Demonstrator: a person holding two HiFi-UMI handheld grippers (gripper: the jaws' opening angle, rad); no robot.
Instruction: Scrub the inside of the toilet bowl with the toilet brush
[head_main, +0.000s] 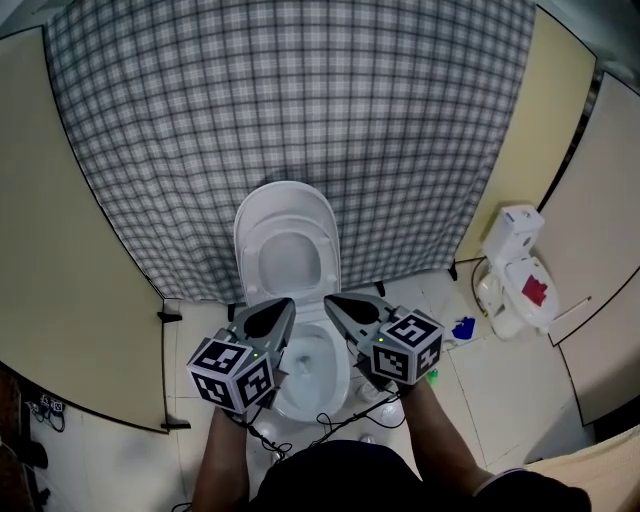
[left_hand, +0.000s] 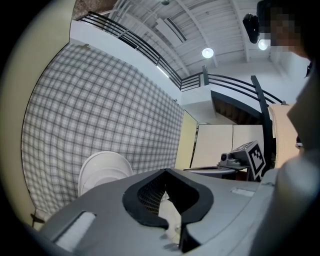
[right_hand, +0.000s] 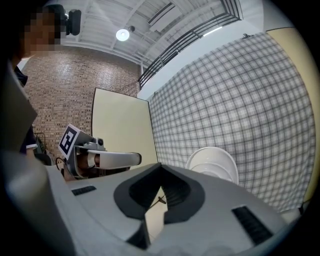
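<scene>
Fingers of my left gripper (left_hand: 165, 171) are pressed tip to tip with nothing in them, and the right gripper (right_hand: 160, 165) matches: closed and empty. I hold both nearly level, side by side, noses toward the raised lid (head_main: 287, 235) and right above the open toilet bowl (head_main: 312, 355). That puts me square to the bowl I'm meant to scrub. The toilet brush is in neither hand, and I can't pick it out for certain in any view. Closed, empty fingers over the bowl would suit either going for the brush or having set it back, and I can't judge which.

Only the head view looks down into the bowl. It also shows the floor clutter to my right: a white unit (head_main: 515, 275) with a red patch, and a small blue thing (head_main: 463, 327) near the bowl's foot. The gripper views miss all that. They look out level over the fingers to the lid, the checked curtain (head_main: 290, 100) behind it and the ceiling lamps (left_hand: 207, 52), and each catches the other gripper alongside.
</scene>
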